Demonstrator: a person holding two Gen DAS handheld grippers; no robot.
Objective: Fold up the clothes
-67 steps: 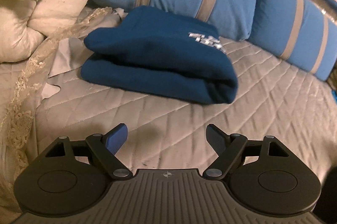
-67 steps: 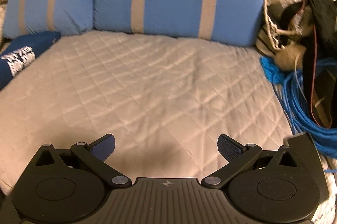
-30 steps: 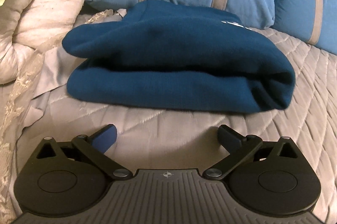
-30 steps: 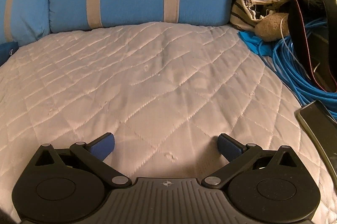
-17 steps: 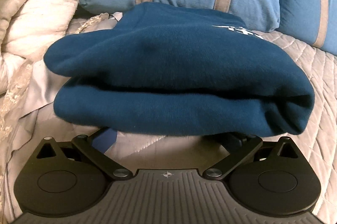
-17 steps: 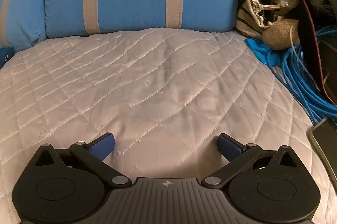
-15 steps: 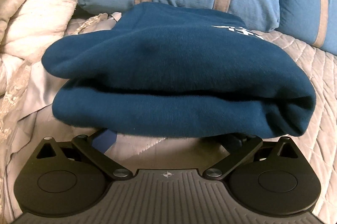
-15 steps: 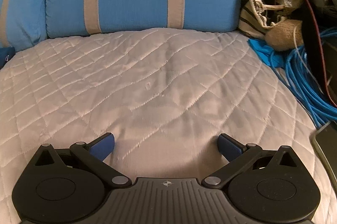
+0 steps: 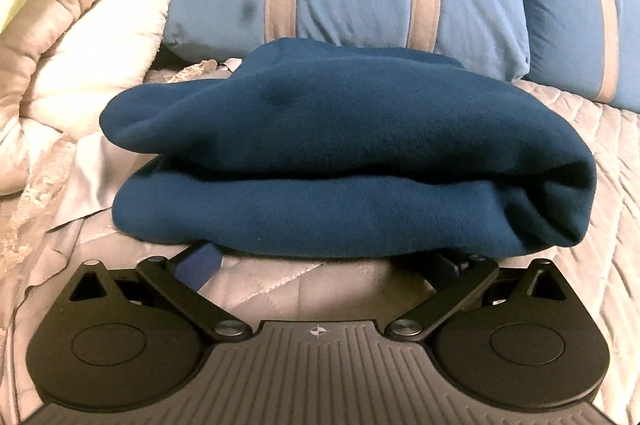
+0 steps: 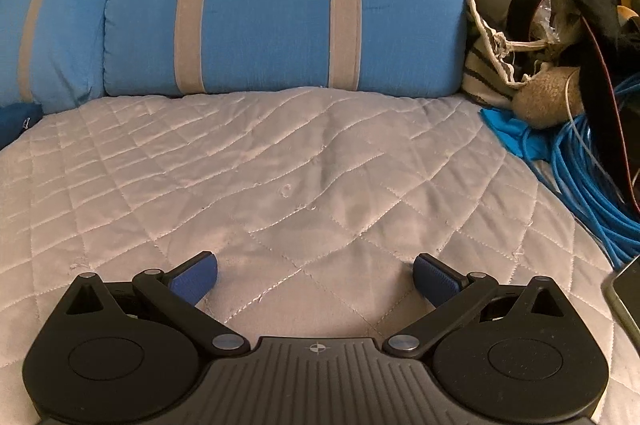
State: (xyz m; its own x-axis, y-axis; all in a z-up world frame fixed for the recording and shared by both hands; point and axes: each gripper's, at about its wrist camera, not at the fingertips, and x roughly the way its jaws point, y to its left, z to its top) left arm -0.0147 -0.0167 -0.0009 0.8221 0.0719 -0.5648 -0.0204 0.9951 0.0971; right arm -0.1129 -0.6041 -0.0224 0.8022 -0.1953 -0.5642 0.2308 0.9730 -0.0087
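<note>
The quilted bedspread (image 10: 320,165) filled most of what I could see, with striped blue pillows (image 10: 280,1) propped along its far edge. On it lay the folded navy sweatshirt (image 9: 352,161), already doubled over into a thick bundle, sitting just in front of the pillows and beside a bunched cream comforter (image 9: 72,65).

What had changed was the left gripper (image 9: 320,257). A couple of seconds before, it had hung well back from the bundle; now it had come right up to the near edge, its spread fingers tucked under the lowest fold, the tips hidden by the cloth. The jaws were wide apart, not pinching anything. I judged that the folding itself was done and the person meant to scoop the bundle up or shift it aside.

The right gripper (image 10: 316,273) had barely moved, hovering over bare quilt with its jaws wide apart and nothing between them, a coil of blue cable (image 10: 592,177) off to its right.

The white lettering seen earlier on the sweatshirt's top was now out of sight; no writing could be read.
</note>
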